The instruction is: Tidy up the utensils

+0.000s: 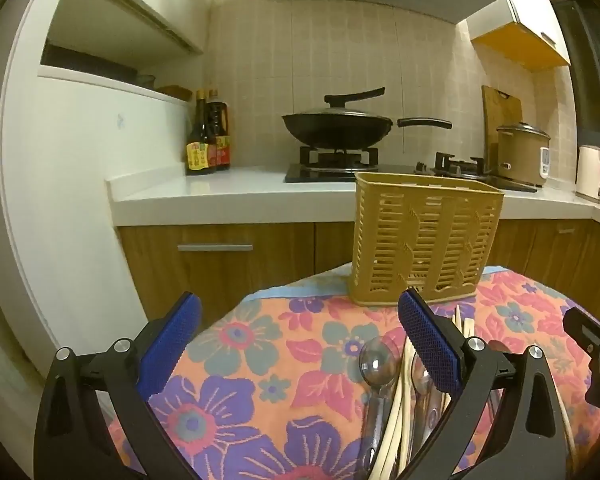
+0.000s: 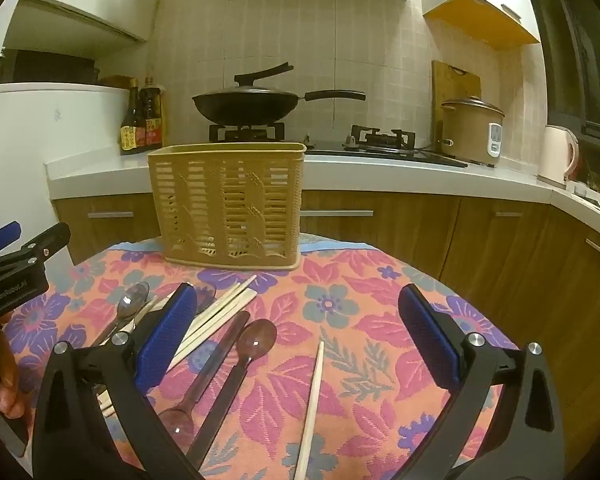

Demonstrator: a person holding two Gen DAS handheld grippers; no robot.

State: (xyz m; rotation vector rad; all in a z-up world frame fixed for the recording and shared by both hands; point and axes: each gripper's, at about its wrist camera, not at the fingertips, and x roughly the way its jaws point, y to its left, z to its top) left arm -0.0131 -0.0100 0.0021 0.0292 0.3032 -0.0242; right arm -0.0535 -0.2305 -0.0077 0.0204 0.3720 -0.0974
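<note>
We hold both grippers, left [image 1: 300,344] and right [image 2: 298,332], wide and empty; spoon [image 2: 256,338] between right fingers, basket [image 2: 228,208] ahead for loading.

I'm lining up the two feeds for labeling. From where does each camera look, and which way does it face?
Left wrist: sits on the left tool, open, facing the holder and stove; the spoons lie by its right finger; the right tool shows at the right edge.
Right wrist: sits on the right tool, open, facing the holder; a lone chopstick lies between its fingers; the left tool and a hand show at the left edge.
Shared: holder, floral cloth, wok.
</note>
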